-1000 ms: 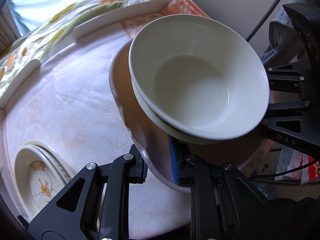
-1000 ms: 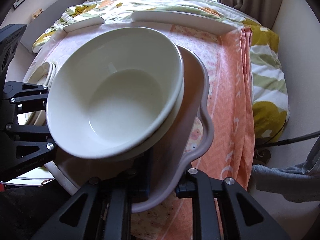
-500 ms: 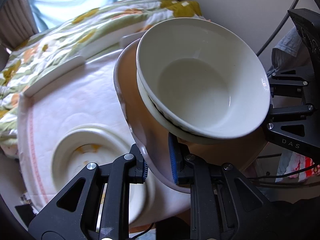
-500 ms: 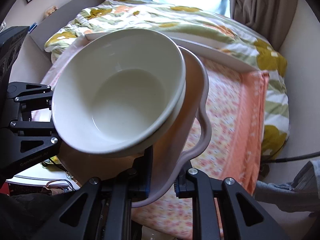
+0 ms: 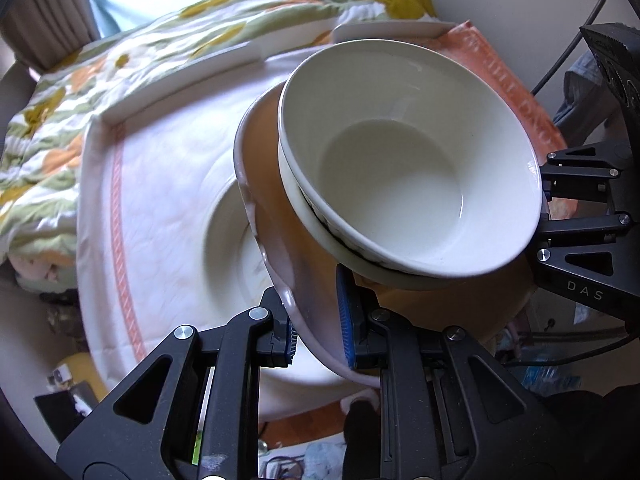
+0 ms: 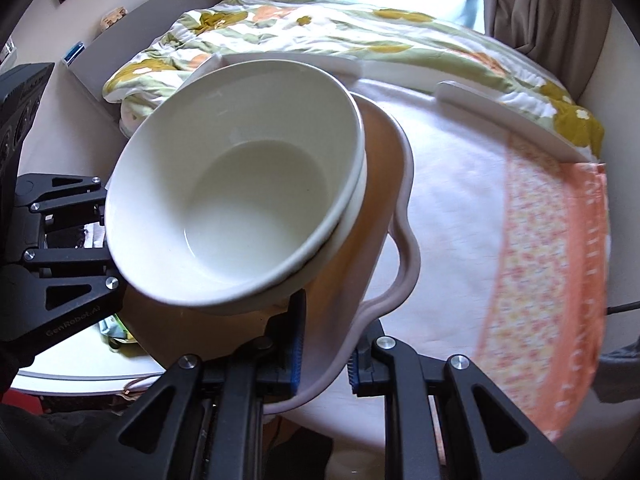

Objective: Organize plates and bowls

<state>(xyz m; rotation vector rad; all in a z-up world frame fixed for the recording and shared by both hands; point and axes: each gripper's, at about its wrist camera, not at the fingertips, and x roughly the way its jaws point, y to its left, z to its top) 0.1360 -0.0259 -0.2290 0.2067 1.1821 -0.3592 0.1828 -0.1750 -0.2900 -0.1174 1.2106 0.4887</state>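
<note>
The left gripper [image 5: 316, 328] pinches the left rim of the plate [image 5: 272, 216], its fingers closed on it; two nested bowls [image 5: 404, 176] ride on top, above the worktop [image 5: 160, 208]. The right gripper [image 6: 324, 364] clamps the opposite rim. Keep both level (bowls could slide) while lowering.

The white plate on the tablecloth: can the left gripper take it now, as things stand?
Probably not. The left gripper is shut on the rim of the scalloped tray carrying stacked bowls, and the tray hangs in front of the white plate. It would need to set the tray down first.
</note>
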